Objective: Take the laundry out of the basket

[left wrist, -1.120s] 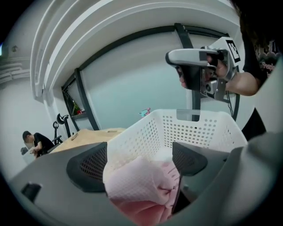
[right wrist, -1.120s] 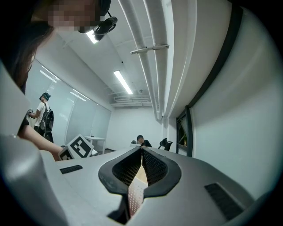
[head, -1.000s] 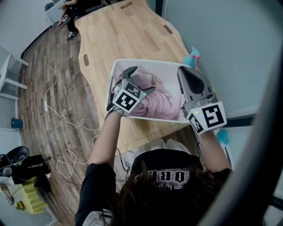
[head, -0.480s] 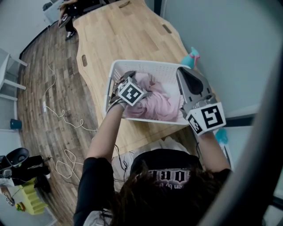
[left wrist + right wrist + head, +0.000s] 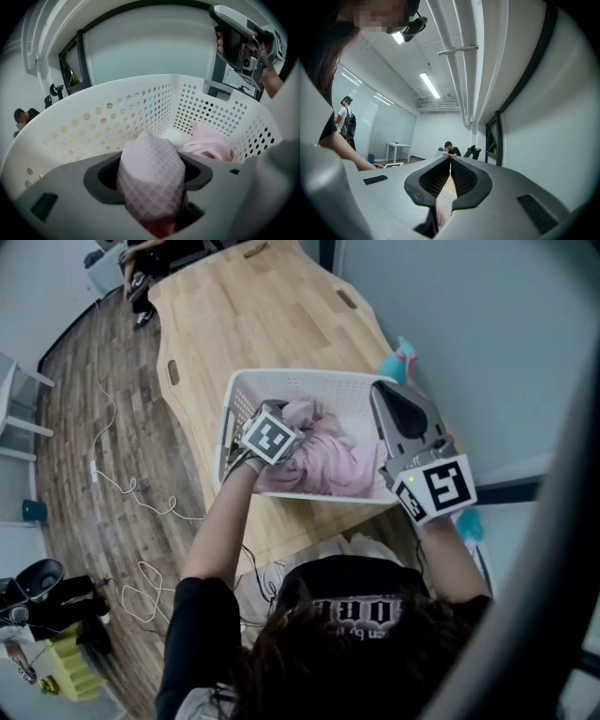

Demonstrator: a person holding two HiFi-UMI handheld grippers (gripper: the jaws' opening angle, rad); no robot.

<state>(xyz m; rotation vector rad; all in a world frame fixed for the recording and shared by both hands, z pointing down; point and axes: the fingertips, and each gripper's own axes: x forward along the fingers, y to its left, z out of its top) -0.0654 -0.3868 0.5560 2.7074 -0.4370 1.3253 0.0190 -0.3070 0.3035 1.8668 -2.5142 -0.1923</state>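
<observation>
Pale wood runs the length of the desk [image 5: 267, 320], and one white perforated basket [image 5: 319, 382] stands on its near end, by the wall. The laundry [image 5: 342, 463] is still all inside it, a pink heap.

The left gripper [image 5: 151, 180] is angled down into the basket. Its jaws have just been closing and now pinch a bunched fold of pink quilted cloth [image 5: 149, 159], which fills the gap between them. The right gripper [image 5: 450, 164] lies level along the basket's right side, jaws drawn together with nothing held. A strip of perforated wall shows through the slit beneath them.

The main risk I see is the hold: only a fold is caught, so it may slide out once the cloth's weight hangs from it. The pieces also look tangled, so lifting one could drag others over the rim, or pull the light basket across the desk.

Counted: one basket and two grippers. At least three pieces show: the quilted one, a smoother pink one [image 5: 211, 143] and a white one [image 5: 174, 137]. What lies beneath them I cannot tell.
</observation>
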